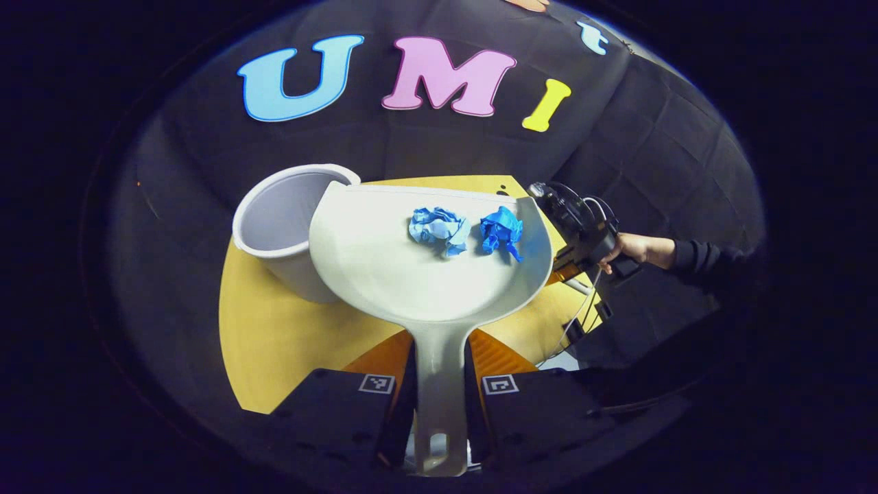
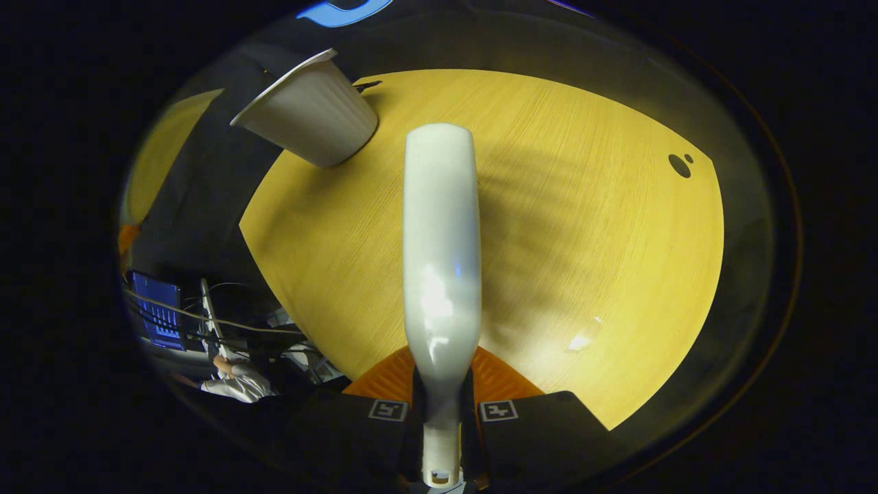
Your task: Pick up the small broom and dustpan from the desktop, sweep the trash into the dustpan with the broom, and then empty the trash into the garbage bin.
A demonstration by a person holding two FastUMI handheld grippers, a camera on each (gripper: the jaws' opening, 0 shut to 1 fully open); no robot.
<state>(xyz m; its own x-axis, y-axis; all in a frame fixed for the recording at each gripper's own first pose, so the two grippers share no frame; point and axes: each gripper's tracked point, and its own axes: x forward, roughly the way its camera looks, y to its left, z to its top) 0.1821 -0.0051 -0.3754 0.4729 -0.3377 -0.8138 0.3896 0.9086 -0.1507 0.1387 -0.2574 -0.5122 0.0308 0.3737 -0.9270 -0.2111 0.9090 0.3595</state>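
Observation:
My left gripper (image 1: 439, 384) is shut on the handle of the white dustpan (image 1: 384, 267), which is held above the yellow table. Two crumpled blue trash wads (image 1: 439, 230) (image 1: 502, 232) lie near the pan's front lip. The white garbage bin (image 1: 281, 219) stands just left of and behind the pan. My right gripper (image 2: 442, 401) is shut on the handle of the white broom (image 2: 441, 254), whose body points out over the tabletop; its bristles are hidden. In the left gripper view that right gripper (image 1: 579, 230) shows at the right, held by a hand (image 1: 634, 248).
The round yellow wooden table (image 2: 583, 240) has a small dark hole (image 2: 679, 165) near its far edge. The garbage bin (image 2: 312, 116) stands at the table's edge in the right gripper view. Cables and equipment (image 2: 178, 315) lie beyond the table's left edge.

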